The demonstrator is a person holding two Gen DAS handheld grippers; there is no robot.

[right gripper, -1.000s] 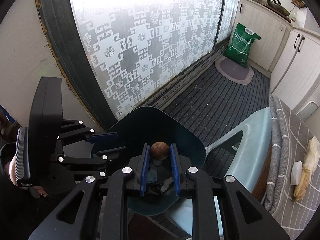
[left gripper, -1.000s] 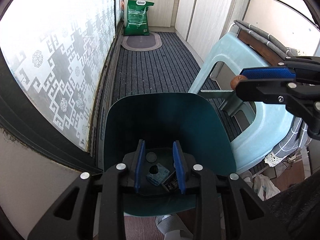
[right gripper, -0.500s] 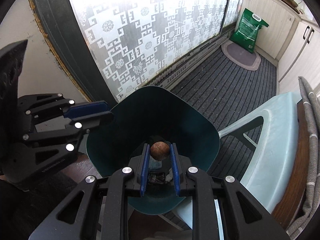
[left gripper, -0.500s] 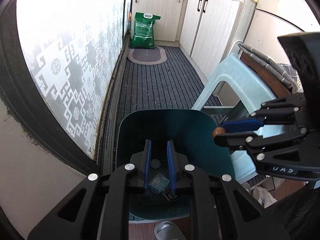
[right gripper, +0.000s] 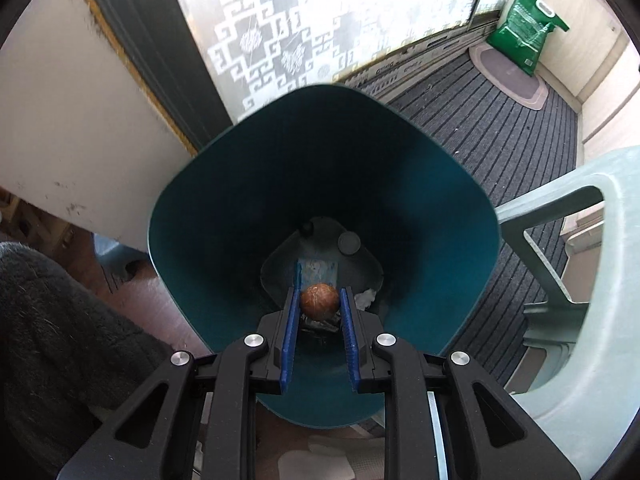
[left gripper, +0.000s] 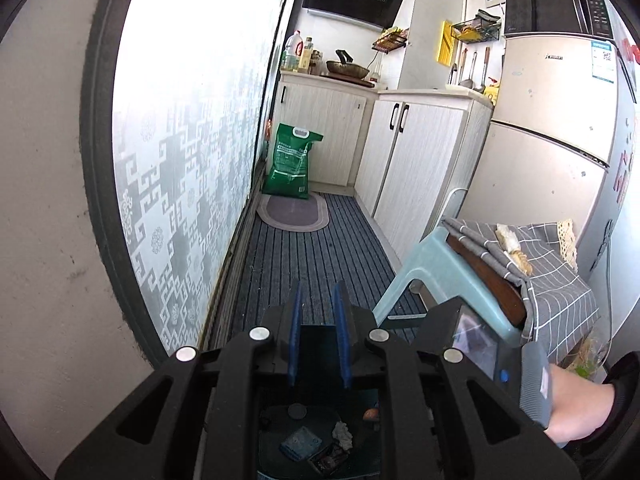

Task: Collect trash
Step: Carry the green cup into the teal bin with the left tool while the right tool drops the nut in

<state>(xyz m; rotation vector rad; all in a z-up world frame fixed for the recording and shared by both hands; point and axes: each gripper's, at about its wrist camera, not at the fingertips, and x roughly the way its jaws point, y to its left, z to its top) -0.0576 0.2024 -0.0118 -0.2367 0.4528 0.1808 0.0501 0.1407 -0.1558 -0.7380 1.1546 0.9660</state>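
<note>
My right gripper (right gripper: 319,296) is shut on a round brown nut-like ball (right gripper: 319,297) and holds it straight above the open mouth of the dark teal trash bin (right gripper: 224,168). Several scraps lie on the bin's bottom, among them a blue packet (right gripper: 317,271) and a white crumpled bit (right gripper: 366,297). My left gripper (left gripper: 318,300) has its blue pads a small gap apart with nothing between them. It is raised and points down the kitchen. Below it the bin's bottom (left gripper: 296,428) shows with the scraps and the brown ball (left gripper: 371,413).
A pale green plastic stool (right gripper: 600,292) stands right of the bin, also seen in the left wrist view (left gripper: 448,264). A table with a grey checked cloth (left gripper: 552,268) holds bread-like scraps (left gripper: 507,239). A patterned glass door (left gripper: 180,140), a green bag (left gripper: 291,159) and cabinets (left gripper: 420,160) line the striped floor mat.
My right gripper with the brown ball has moved in over the bin's mouth. My left gripper has tilted up and drawn back, so the bin has dropped to the bottom of its view.
</note>
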